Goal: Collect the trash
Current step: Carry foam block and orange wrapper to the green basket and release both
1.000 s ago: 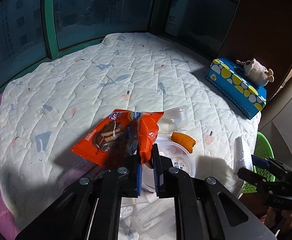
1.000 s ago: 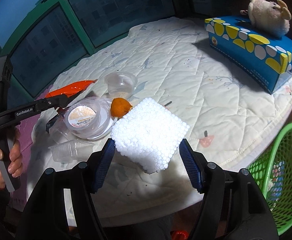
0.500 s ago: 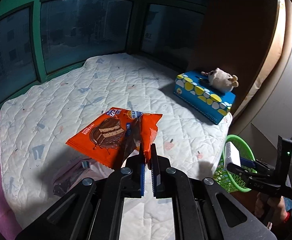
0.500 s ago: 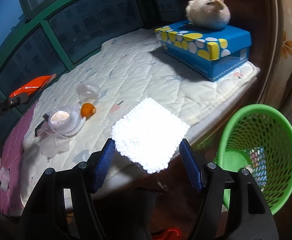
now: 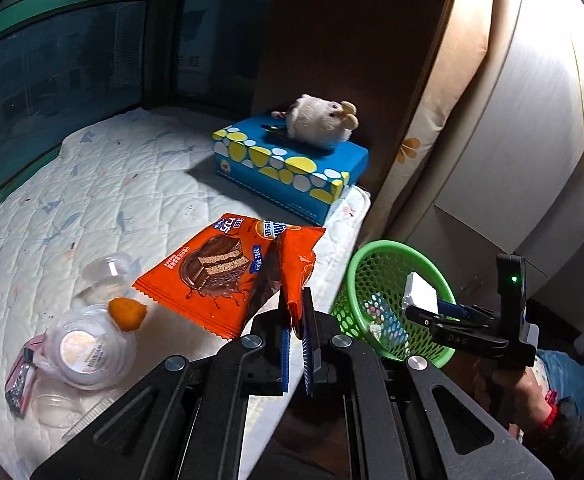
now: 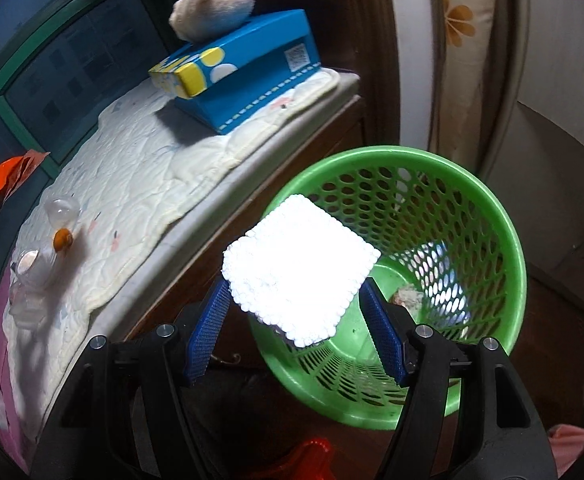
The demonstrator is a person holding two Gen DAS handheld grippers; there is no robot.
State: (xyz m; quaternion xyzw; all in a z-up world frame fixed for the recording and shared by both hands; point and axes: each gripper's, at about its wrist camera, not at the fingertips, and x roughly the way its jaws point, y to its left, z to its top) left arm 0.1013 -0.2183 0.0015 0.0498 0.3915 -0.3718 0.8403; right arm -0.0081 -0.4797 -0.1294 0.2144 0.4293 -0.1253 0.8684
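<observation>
right wrist view: foam block [image 6: 298, 270] sits between the pads of the right gripper [image 6: 296, 320], both blue pads pressing its sides, jaws about half spread; the block hangs above the near rim of the green basket [image 6: 504, 216].
key relation: the basket mouth lies just ahead of and below the block, tilted toward the camera; judged, a short push forward puts the block fully over the opening before letting go.
block axis: flat and squarish, broad face up, held across its width.
left wrist view: left gripper [image 5: 295, 322] is pinched tight on one edge of the orange wrapper [image 5: 220, 276], which hangs out ahead of the jaws, long side running left to right.
nearer hand: right one is at the basket; the left one is short of it, the basket to its right.
basket contents: a few scraps lie at the bottom.
left on the pad: clear cups [image 5: 106, 270], a lidded tub [image 5: 86, 350], an orange lump [image 5: 126, 312], all at the near left.
surface: white quilted pad [image 5: 92, 184] on a ledge by dark windows.
room: blue tissue box [image 6: 236, 80] with a plush toy [image 6: 212, 4] at the far right end; basket on the floor beside the ledge.
</observation>
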